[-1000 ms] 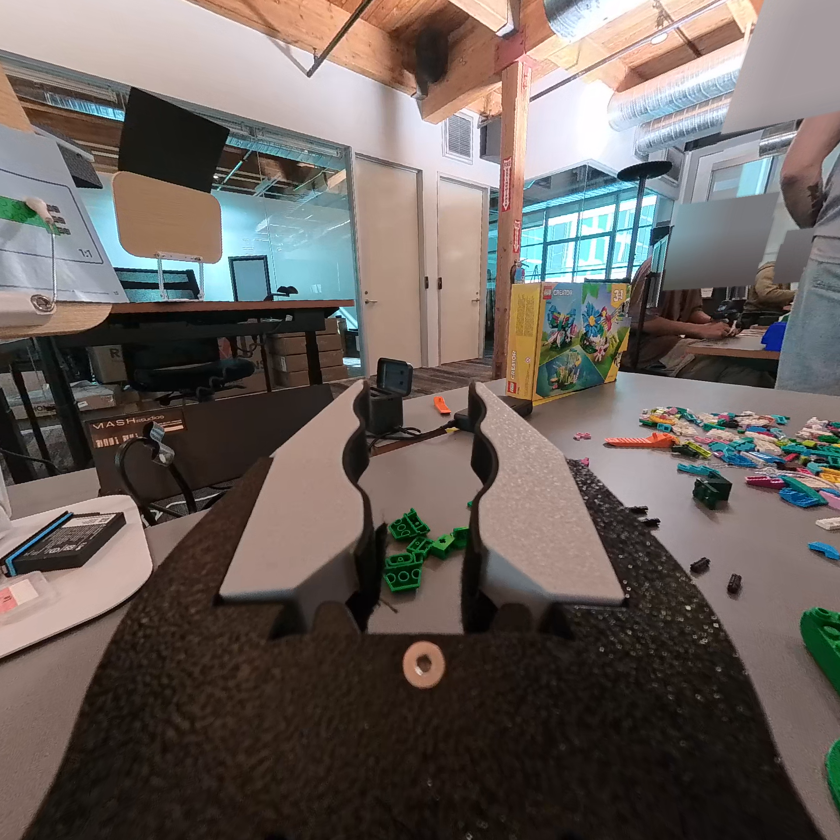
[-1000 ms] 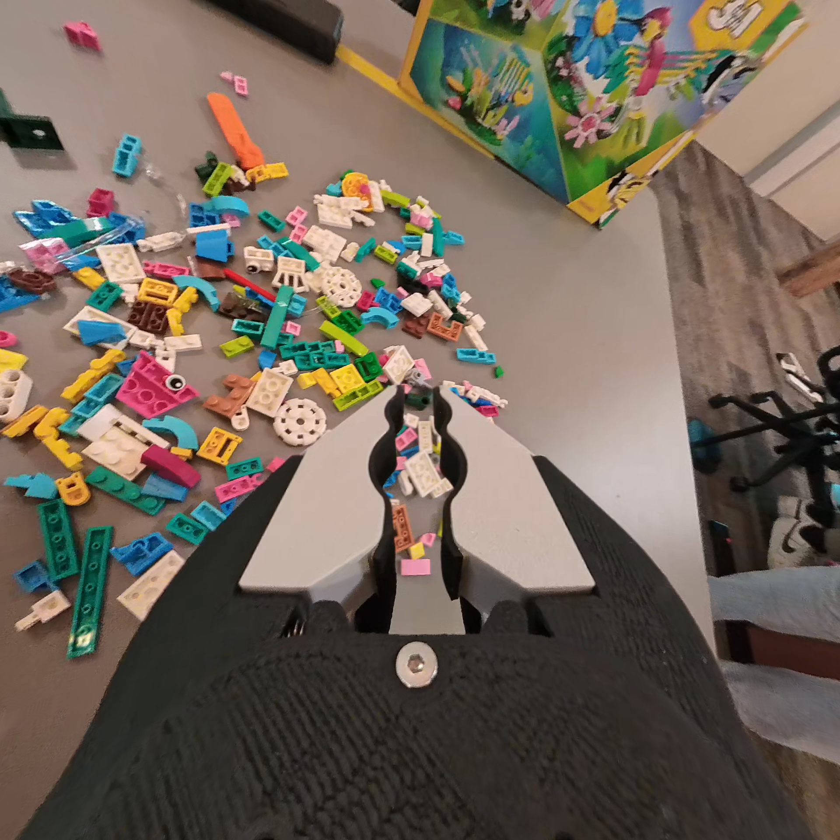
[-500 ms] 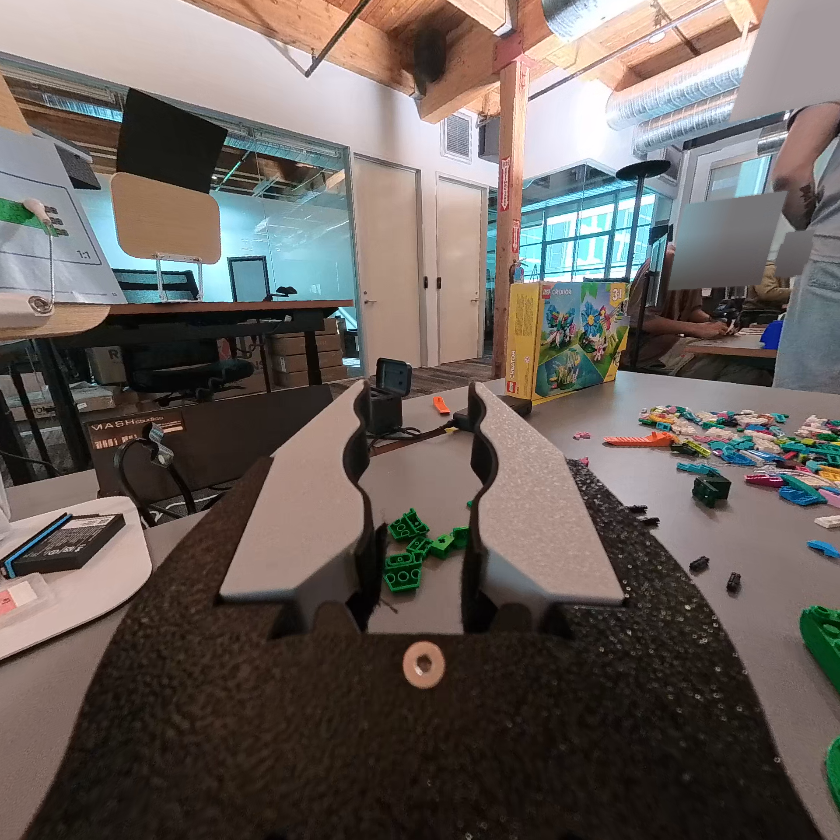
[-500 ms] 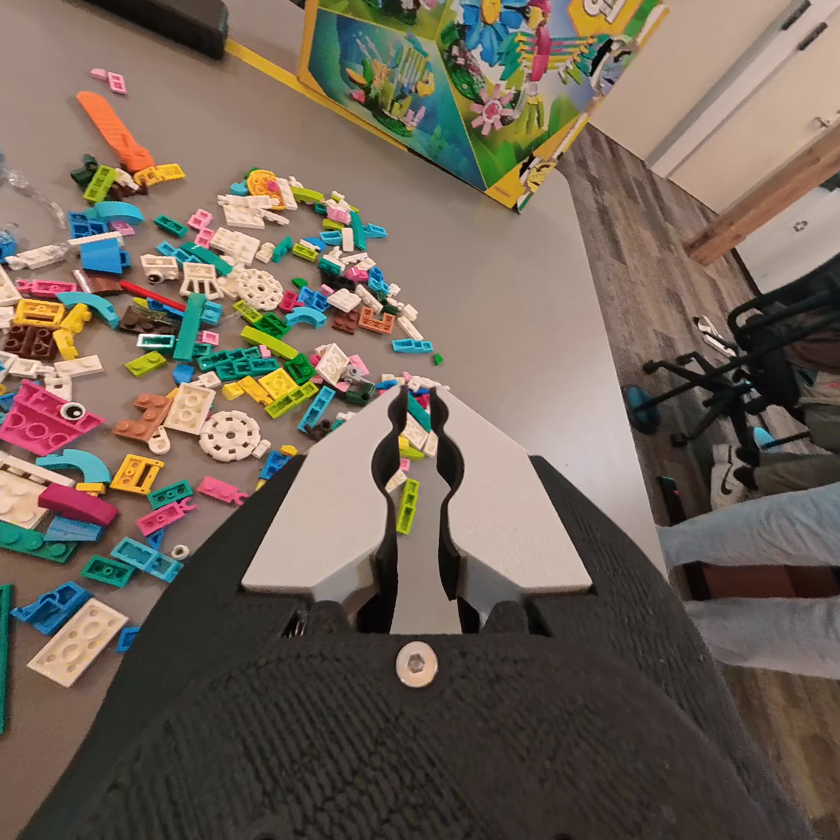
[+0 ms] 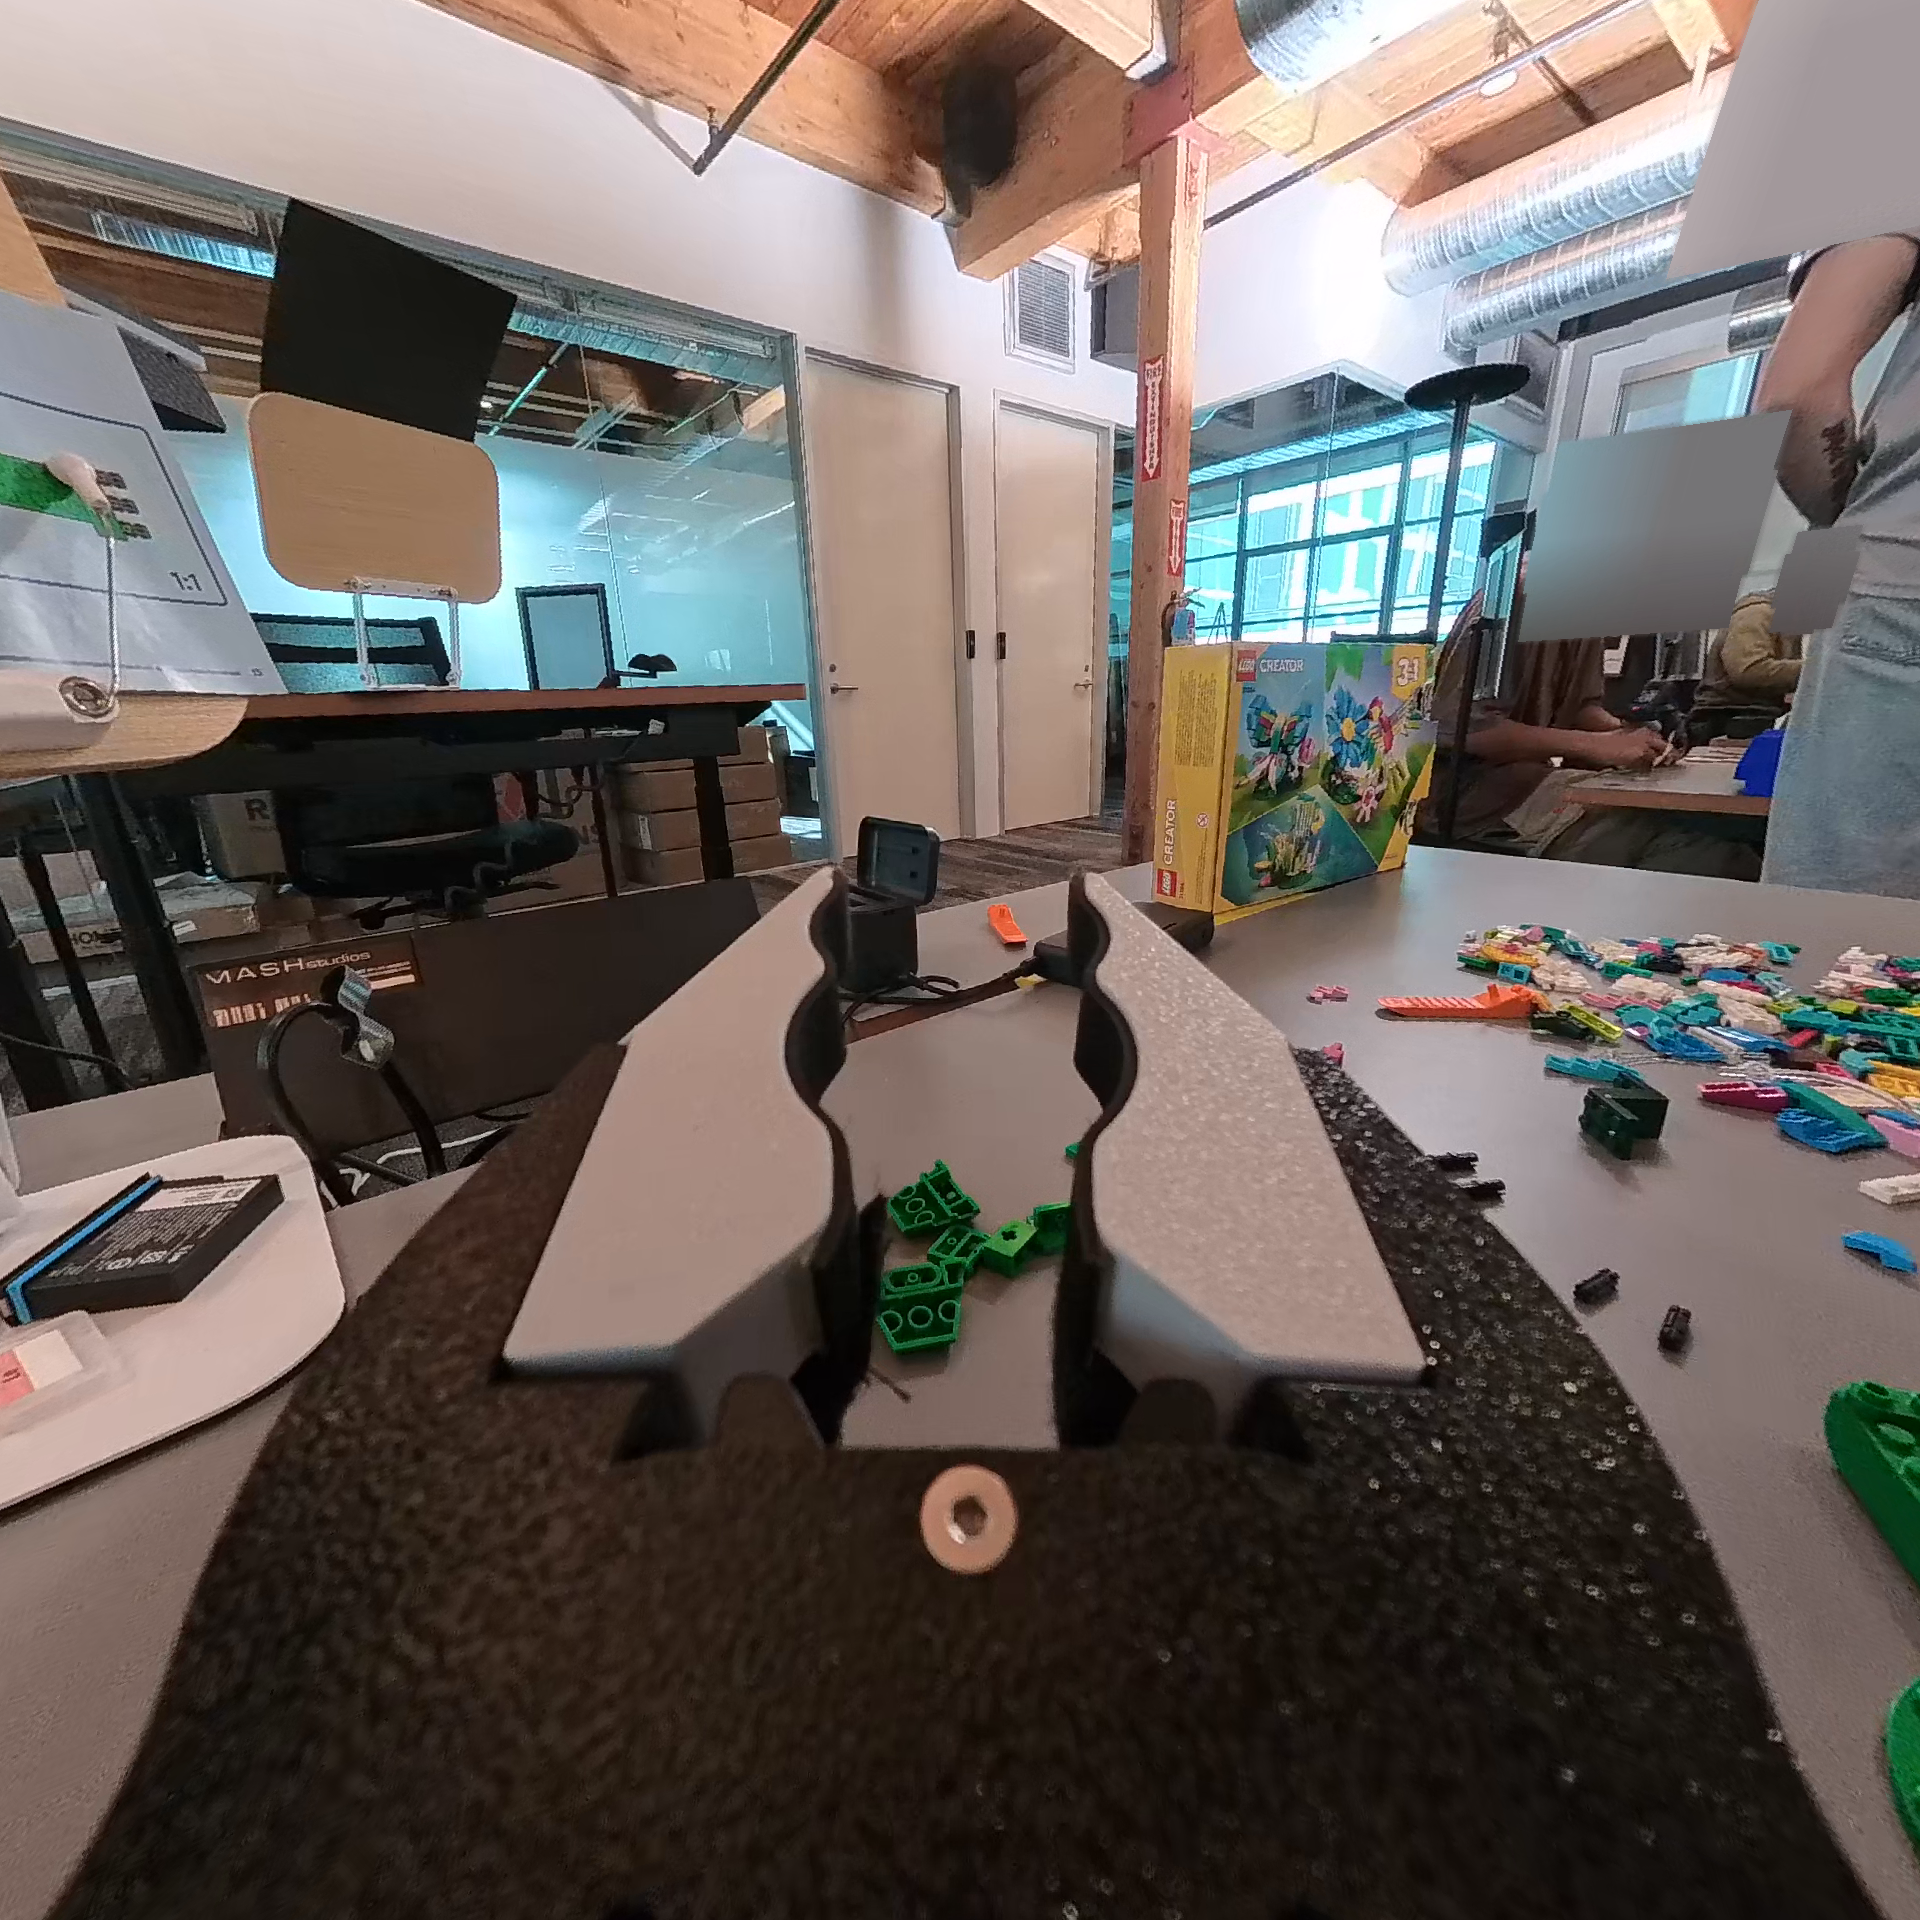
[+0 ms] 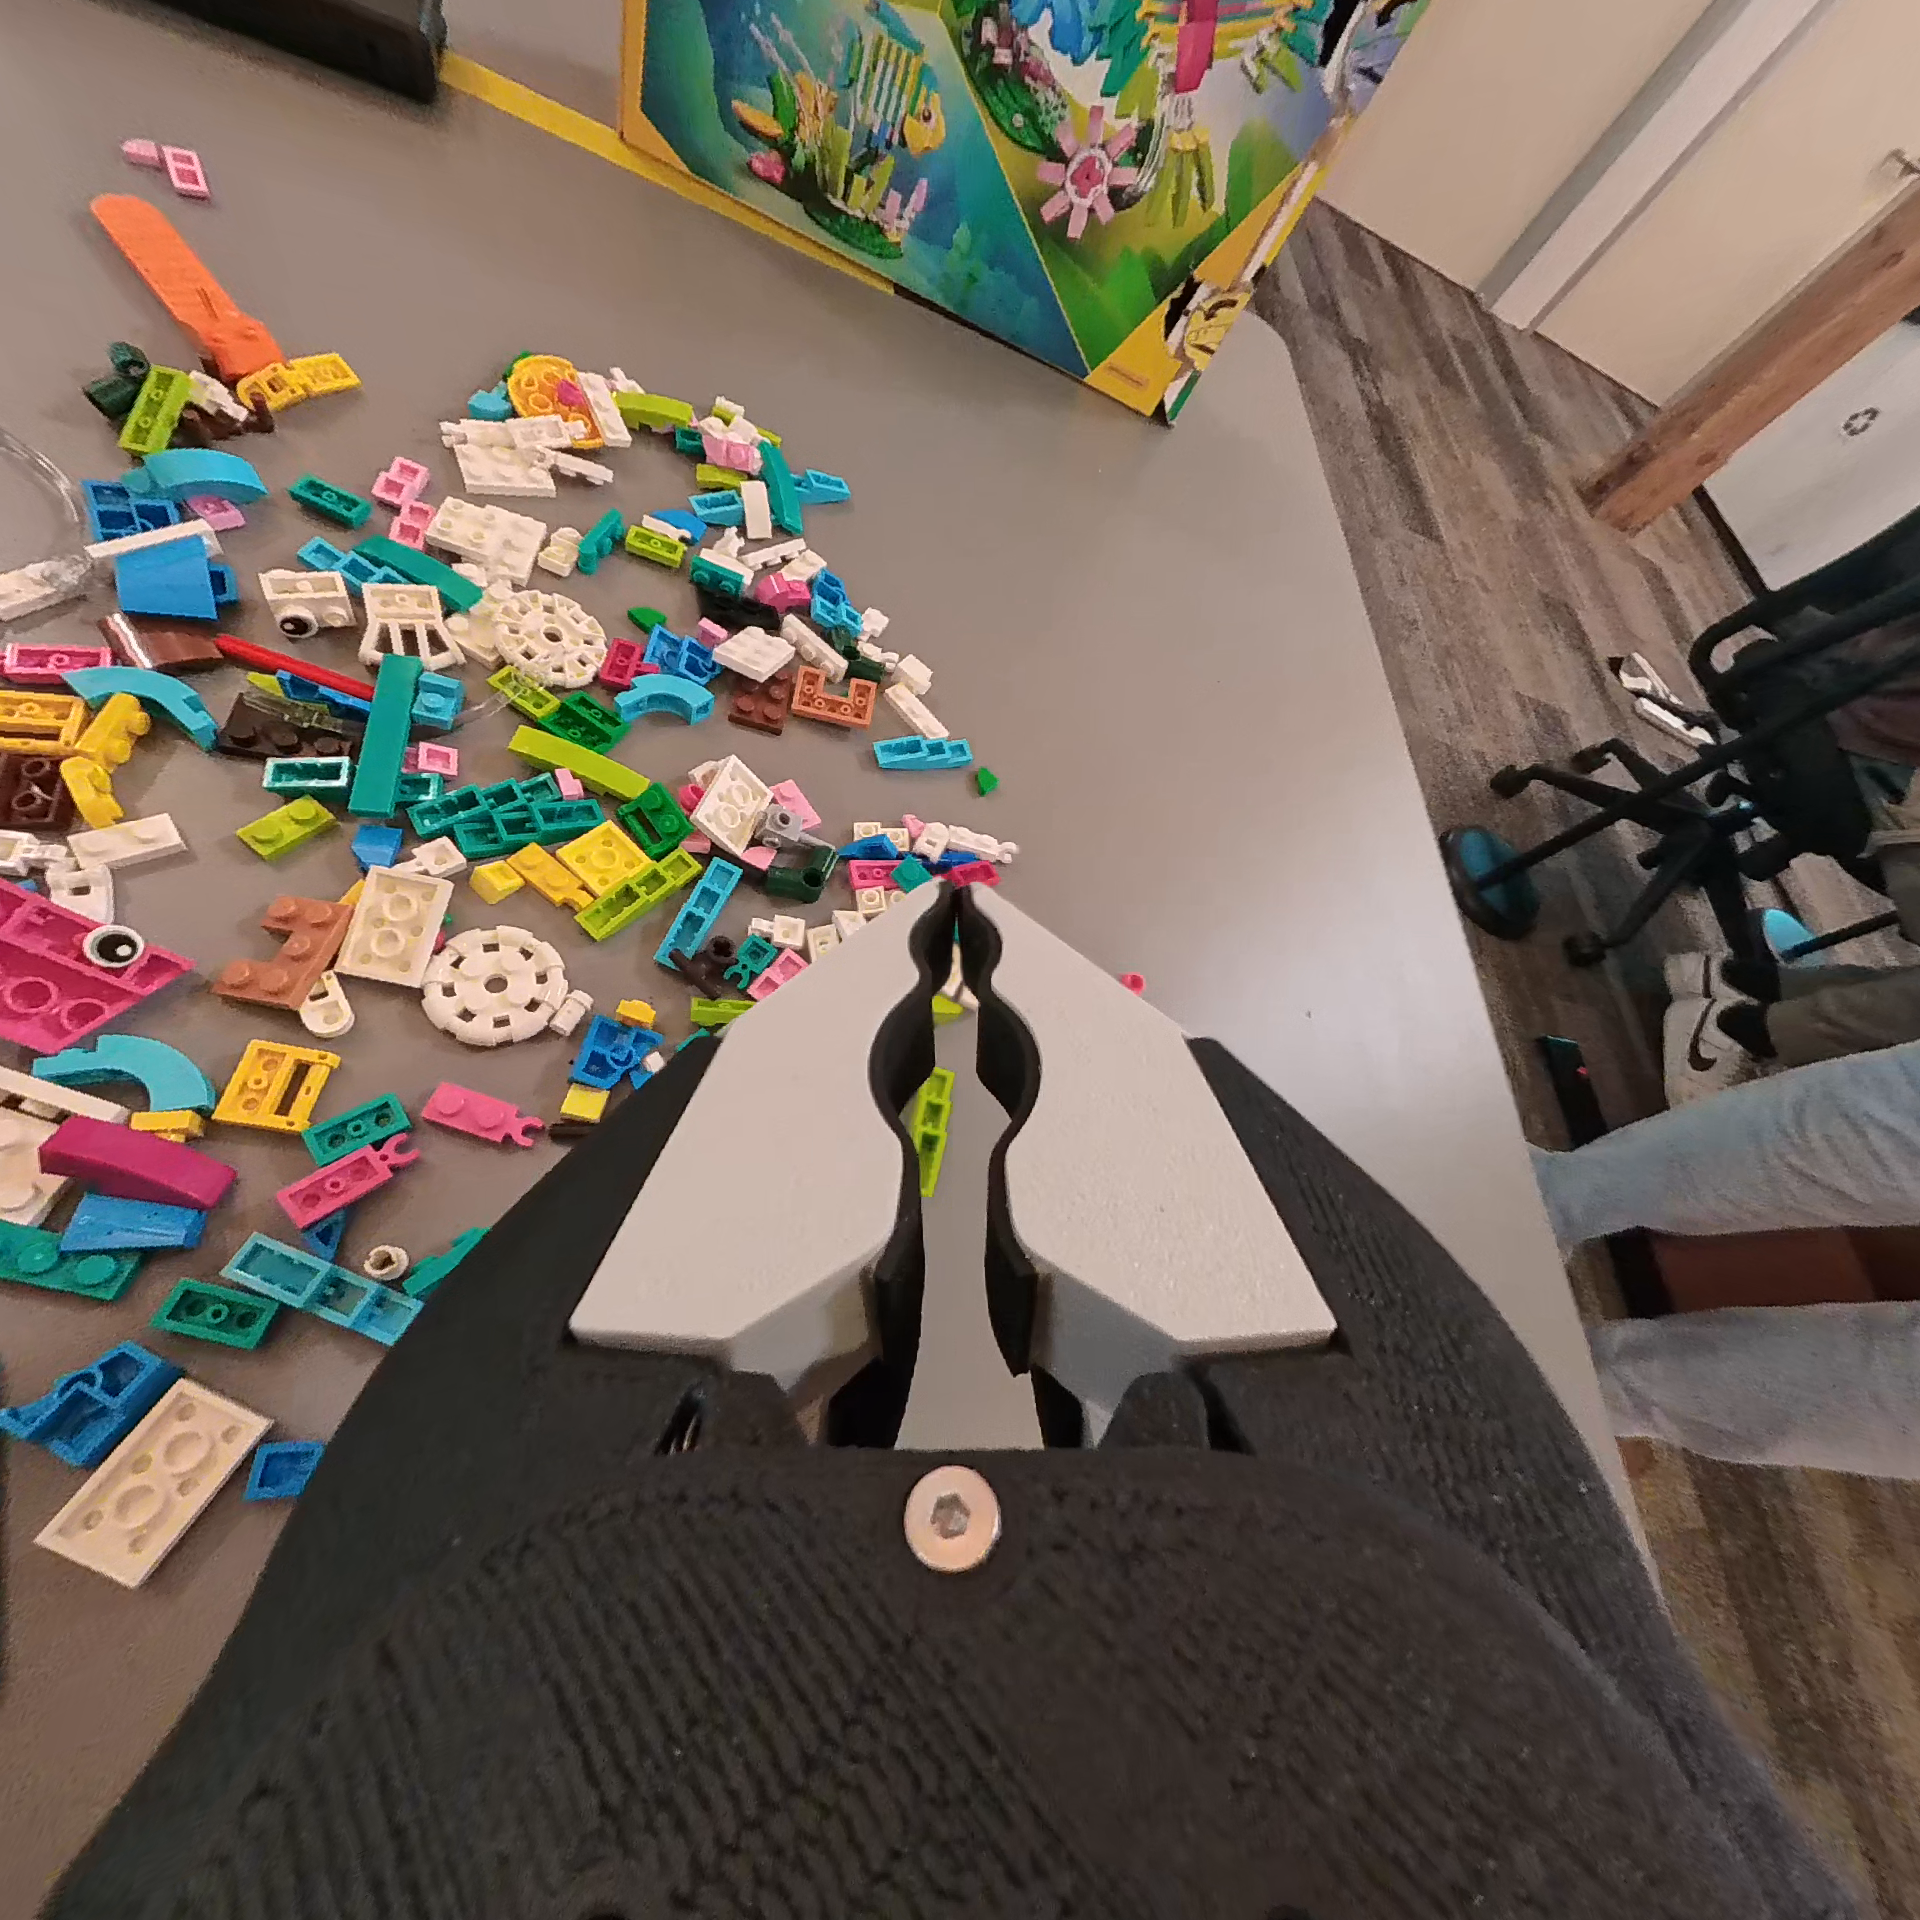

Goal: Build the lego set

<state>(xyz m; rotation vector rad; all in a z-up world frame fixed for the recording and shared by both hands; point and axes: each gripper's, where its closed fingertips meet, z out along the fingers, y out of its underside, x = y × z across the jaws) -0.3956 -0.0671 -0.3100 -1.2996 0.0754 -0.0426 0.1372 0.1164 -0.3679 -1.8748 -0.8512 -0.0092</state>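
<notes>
My left gripper (image 5: 951,914) is open and empty, low over the grey table (image 5: 1351,1091). A small cluster of green bricks (image 5: 935,1252) lies on the table between its fingers. My right gripper (image 6: 951,906) is shut, its tips together at the right edge of a big pile of loose coloured bricks (image 6: 499,790). I cannot see any piece pinched at the tips. A lime green plate (image 6: 930,1132) lies on the table below the gap between the fingers. The pile also shows in the left wrist view (image 5: 1714,1018).
The yellow set box (image 5: 1299,774) (image 6: 987,156) stands at the back of the table. An orange brick separator (image 6: 182,286) lies left of the pile. A black charger (image 5: 883,904) and cable sit ahead. A white tray (image 5: 187,1351) with a black battery is left. The table edge (image 6: 1434,831) runs right of the pile, with chairs and a person's legs beyond it. The gap from one gripper's tips to the other's is roughly 55 cm.
My right gripper has closed from slightly open to shut and moved to the right edge of the pile. The left gripper has not moved.
</notes>
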